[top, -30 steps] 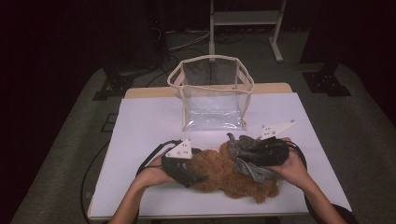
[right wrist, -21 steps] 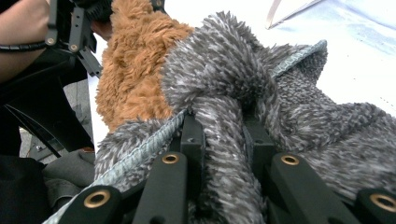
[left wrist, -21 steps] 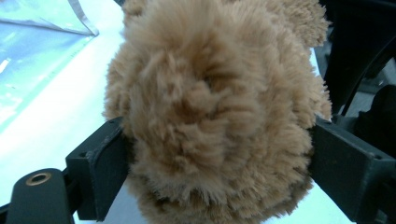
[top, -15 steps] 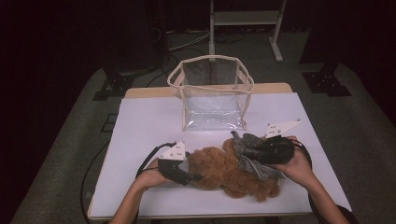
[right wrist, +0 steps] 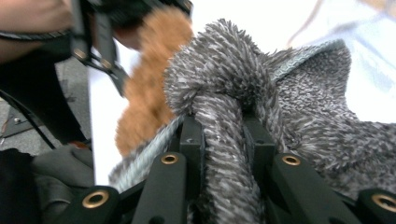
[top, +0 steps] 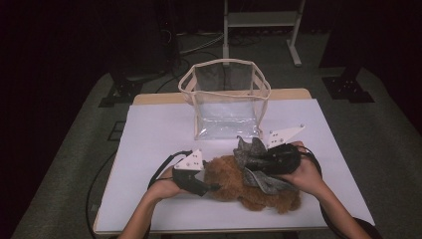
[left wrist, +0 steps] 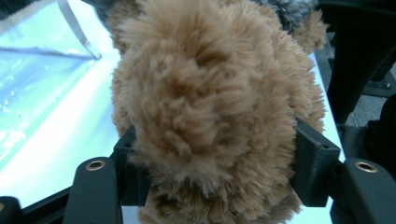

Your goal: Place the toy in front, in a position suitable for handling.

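Note:
A brown plush toy (top: pixel 234 184) lies on the white table sheet (top: pixel 159 129) near its front edge. My left gripper (top: pixel 211 187) grips the toy's left end. Its jaws have just been closing, and in the left gripper view the fur (left wrist: pixel 210 107) bulges between the pads of the left gripper (left wrist: pixel 217 144). A grey fuzzy cloth (top: pixel 249 149) is draped over the toy's right half. My right gripper (top: pixel 258 162) is shut on a bunched fold of it. The right gripper view shows that fold (right wrist: pixel 224 79) pinched tightly in the right gripper (right wrist: pixel 222 133), with the toy (right wrist: pixel 149 93) behind.
A clear plastic bag (top: pixel 226 99) with cream trim stands open-topped at the back middle of the sheet. Its clear wall (left wrist: pixel 37 70) is at the left in the left gripper view. Cables trail off the table's left side. Dark floor and a white stand lie beyond.
The left gripper's jaws have closed onto the toy's left end. The right gripper, still holding the grey cloth, has risen slightly and shifted a little right.

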The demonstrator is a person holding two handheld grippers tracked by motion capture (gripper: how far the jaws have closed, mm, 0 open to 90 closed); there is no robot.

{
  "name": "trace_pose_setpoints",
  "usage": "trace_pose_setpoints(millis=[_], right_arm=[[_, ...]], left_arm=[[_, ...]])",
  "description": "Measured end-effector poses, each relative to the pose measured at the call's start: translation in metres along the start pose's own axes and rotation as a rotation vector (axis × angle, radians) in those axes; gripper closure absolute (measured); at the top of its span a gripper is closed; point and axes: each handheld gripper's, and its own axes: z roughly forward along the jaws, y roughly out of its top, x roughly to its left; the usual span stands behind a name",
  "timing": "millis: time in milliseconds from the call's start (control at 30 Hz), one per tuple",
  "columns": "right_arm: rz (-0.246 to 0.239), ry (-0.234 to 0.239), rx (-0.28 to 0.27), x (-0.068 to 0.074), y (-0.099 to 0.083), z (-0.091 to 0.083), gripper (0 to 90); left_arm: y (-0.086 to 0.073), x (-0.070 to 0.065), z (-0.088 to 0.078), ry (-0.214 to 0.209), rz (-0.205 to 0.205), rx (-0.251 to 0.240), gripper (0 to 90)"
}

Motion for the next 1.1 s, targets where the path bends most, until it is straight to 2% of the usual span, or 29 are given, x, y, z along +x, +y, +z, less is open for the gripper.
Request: trace_pose_setpoints(millis=[67,133,200,300,467,567,700,767,900,1033,1100], right_arm=[[0.029,-0.003,0.007,-0.006,-0.01,0.002,73.6],[0.071,0.016,-0.008,-0.012,-0.019,0.001,73.8],[0.087,0.024,-0.017,-0.015,-0.024,-0.002,74.0],[0.087,0.025,-0.019,-0.015,-0.027,-0.003,74.1],[0.085,0.024,-0.016,-0.015,-0.027,-0.003,74.2],[0.086,0.025,-0.015,-0.016,-0.027,-0.003,74.2],[0.093,0.025,-0.014,-0.016,-0.027,-0.003,74.2],[0.095,0.026,-0.015,-0.017,-0.028,-0.003,74.2],[0.103,0.028,-0.021,-0.017,-0.027,-0.003,74.1],[0.106,0.034,-0.037,-0.018,-0.027,-0.004,74.2],[0.109,0.037,-0.044,-0.018,-0.026,-0.004,74.2]], left_arm=[[-0.003,0.002,0.0,-0.004,-0.015,0.005,30.8],[-0.005,0.003,0.0,-0.008,-0.025,-0.005,28.2],[-0.006,0.004,0.0,-0.007,-0.034,-0.006,23.6],[-0.01,0.003,-0.002,-0.011,-0.036,-0.021,20.0],[-0.019,0.003,-0.005,-0.013,-0.041,-0.01,15.4],[-0.023,0.004,-0.001,-0.028,-0.062,-0.02,12.9],[-0.022,0.006,0.007,-0.038,-0.064,-0.022,10.0],[-0.021,0.007,0.008,-0.043,-0.066,-0.028,12.7],[-0.02,0.006,0.007,-0.032,-0.055,-0.057,31.1],[-0.01,0.003,0.001,-0.017,-0.03,-0.099,39.2],[-0.007,0.003,-0.001,-0.012,-0.019,-0.101,41.6]])
